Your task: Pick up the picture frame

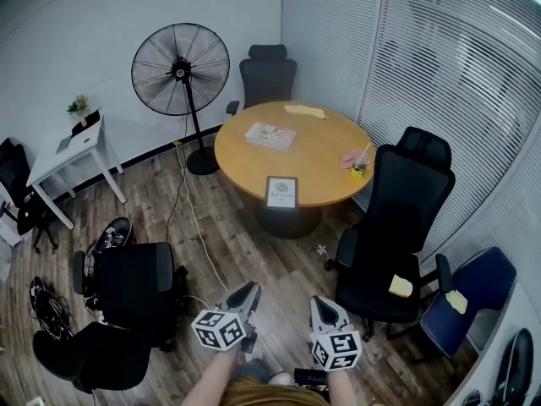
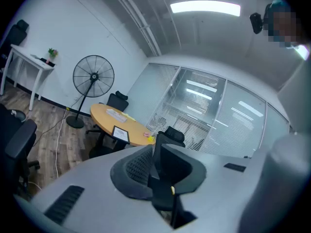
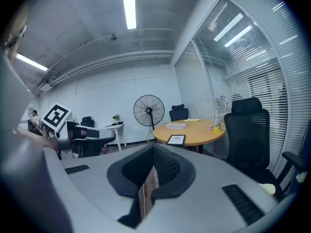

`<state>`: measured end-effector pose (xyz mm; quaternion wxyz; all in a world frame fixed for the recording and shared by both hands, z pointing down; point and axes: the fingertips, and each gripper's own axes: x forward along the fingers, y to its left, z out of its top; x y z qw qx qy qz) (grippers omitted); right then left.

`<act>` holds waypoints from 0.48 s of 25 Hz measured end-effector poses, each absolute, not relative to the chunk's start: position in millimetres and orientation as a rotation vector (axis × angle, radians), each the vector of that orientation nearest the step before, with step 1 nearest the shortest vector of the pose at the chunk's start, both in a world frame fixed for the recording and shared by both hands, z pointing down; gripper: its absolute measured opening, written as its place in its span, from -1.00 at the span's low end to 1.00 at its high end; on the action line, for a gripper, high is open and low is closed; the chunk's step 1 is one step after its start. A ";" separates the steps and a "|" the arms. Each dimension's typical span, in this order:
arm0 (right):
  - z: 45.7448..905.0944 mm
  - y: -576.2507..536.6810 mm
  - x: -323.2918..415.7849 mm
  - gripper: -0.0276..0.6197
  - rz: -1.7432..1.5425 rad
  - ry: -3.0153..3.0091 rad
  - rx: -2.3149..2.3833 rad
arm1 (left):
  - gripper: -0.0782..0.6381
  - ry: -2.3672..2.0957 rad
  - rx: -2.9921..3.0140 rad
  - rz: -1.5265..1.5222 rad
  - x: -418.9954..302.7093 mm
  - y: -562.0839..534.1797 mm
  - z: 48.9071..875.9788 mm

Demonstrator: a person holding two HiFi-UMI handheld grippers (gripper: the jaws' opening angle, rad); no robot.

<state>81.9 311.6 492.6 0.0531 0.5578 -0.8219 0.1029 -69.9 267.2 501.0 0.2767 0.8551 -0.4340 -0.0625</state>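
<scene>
Nearest, at 6 o'clock in the head view, the left gripper (image 1: 251,288) and the right gripper (image 1: 318,301) sit side by side above the wood floor (image 1: 254,252), both aimed toward 12 o'clock. The left gripper's fingers (image 2: 136,166) stand slightly spread with nothing held. The right gripper's fingers (image 3: 167,166) are pressed almost together and empty, with only a thin slit of floor showing between them. A black office chair (image 1: 397,227) stands at 2 o'clock of the grippers, a yellow scrap (image 1: 400,286) on its seat, and it shows through the left gripper's gap. Another black chair (image 1: 135,282) sits at 9 o'clock. Farther out at 12 o'clock is the round wooden worktop (image 1: 325,155). The picture frame (image 1: 281,192) stands propped at its 6 o'clock edge, well apart from both grippers. A flat book (image 1: 270,135) lies beyond the frame, and a small cup (image 1: 359,169) is near the 3 o'clock rim. A pedestal fan (image 1: 180,68) stands at 11 o'clock by the wall
</scene>
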 end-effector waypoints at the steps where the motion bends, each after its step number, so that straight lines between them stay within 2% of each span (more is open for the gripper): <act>1: 495.8 315.1 81.1 -0.88 0.321 -2.495 1.693 | -0.61 -1.157 2.290 -0.169 -70.2 270.2 502.2; 9: 498.8 331.1 75.8 -0.88 0.336 -2.498 1.662 | -0.61 -1.156 2.286 -0.148 -72.8 287.7 502.5; 12: 502.0 337.0 76.9 -0.88 0.337 -2.491 1.665 | -0.54 -1.160 2.297 -0.127 -71.5 292.8 504.5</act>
